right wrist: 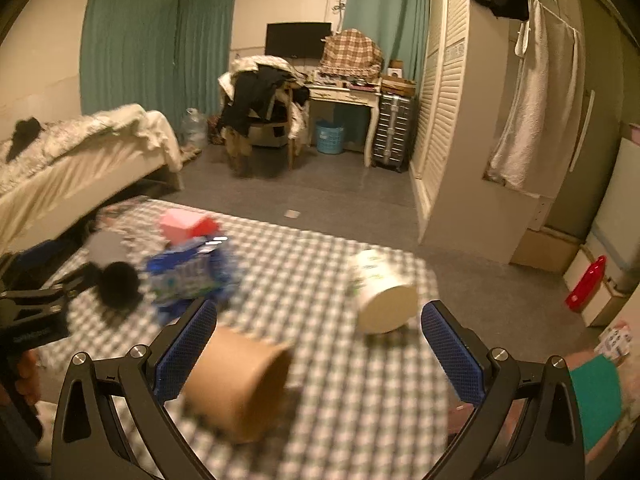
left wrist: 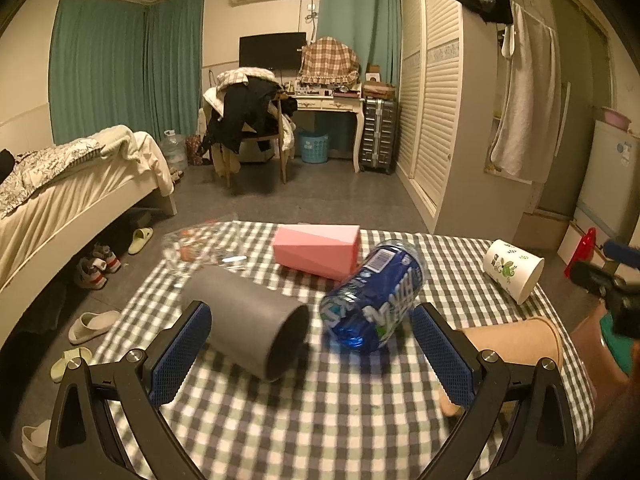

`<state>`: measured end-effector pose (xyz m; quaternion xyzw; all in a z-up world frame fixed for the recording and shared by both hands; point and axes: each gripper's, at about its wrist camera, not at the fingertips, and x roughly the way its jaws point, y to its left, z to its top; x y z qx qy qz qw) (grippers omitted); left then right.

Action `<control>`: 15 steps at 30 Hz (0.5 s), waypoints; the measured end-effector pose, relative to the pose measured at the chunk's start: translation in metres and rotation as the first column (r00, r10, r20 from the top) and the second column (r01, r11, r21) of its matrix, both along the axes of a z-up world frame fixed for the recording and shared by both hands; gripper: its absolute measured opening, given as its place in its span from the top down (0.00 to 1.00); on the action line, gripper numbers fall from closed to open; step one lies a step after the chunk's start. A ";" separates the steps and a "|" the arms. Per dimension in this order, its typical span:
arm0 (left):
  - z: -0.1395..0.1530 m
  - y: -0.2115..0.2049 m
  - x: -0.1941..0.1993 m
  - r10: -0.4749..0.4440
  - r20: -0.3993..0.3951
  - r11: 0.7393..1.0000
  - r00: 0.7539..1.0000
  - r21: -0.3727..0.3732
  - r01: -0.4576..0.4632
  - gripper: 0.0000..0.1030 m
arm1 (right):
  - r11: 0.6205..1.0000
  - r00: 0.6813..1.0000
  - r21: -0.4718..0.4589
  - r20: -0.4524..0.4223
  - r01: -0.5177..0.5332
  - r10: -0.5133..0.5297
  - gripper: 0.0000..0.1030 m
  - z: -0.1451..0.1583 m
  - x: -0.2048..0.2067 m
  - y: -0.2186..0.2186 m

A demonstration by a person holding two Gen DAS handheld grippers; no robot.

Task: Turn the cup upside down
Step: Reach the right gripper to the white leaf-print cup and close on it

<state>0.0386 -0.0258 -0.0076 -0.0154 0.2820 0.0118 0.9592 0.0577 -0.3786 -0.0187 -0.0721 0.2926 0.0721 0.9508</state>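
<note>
Several cups lie on their sides on the checkered table (left wrist: 320, 420). A grey cup (left wrist: 244, 324) lies just ahead of my open left gripper (left wrist: 310, 348), its dark mouth towards me. A tan cup (left wrist: 516, 340) lies at the right, partly behind the right finger; in the right wrist view the tan cup (right wrist: 240, 384) lies by the left finger of my open right gripper (right wrist: 320, 344). A white cup with green print (left wrist: 514, 270) lies at the far right; it also shows in the right wrist view (right wrist: 384, 292). Both grippers are empty.
A blue crushed bottle (left wrist: 372, 300) and a pink box (left wrist: 316, 250) lie mid-table, with a clear plastic wrapper (left wrist: 192, 246) at the far left corner. A bed (left wrist: 60, 196) and shoes on the floor are left of the table. The right wrist view is blurred.
</note>
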 end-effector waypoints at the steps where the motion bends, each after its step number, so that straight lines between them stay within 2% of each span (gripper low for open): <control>1: -0.002 -0.004 0.004 0.000 -0.004 1.000 1.000 0.001 0.000 0.00 | 1.000 1.000 -0.005 -0.011 0.001 -0.001 0.00 -0.002 0.007 -0.006; 4: -0.009 -0.016 0.015 0.001 -0.015 1.000 1.000 0.012 0.000 0.00 | 1.000 0.998 -0.006 -0.058 0.003 -0.003 0.00 -0.012 0.040 -0.025; 9: -0.022 -0.030 0.033 0.006 -0.041 1.000 0.999 0.028 -0.005 0.00 | 1.000 0.989 -0.017 -0.146 -0.003 0.001 0.00 -0.048 0.096 -0.041; 15: -0.029 -0.041 0.047 0.025 -0.047 0.998 0.999 0.064 -0.022 0.00 | 0.999 0.978 0.020 -0.206 -0.035 0.039 0.00 -0.077 0.126 -0.049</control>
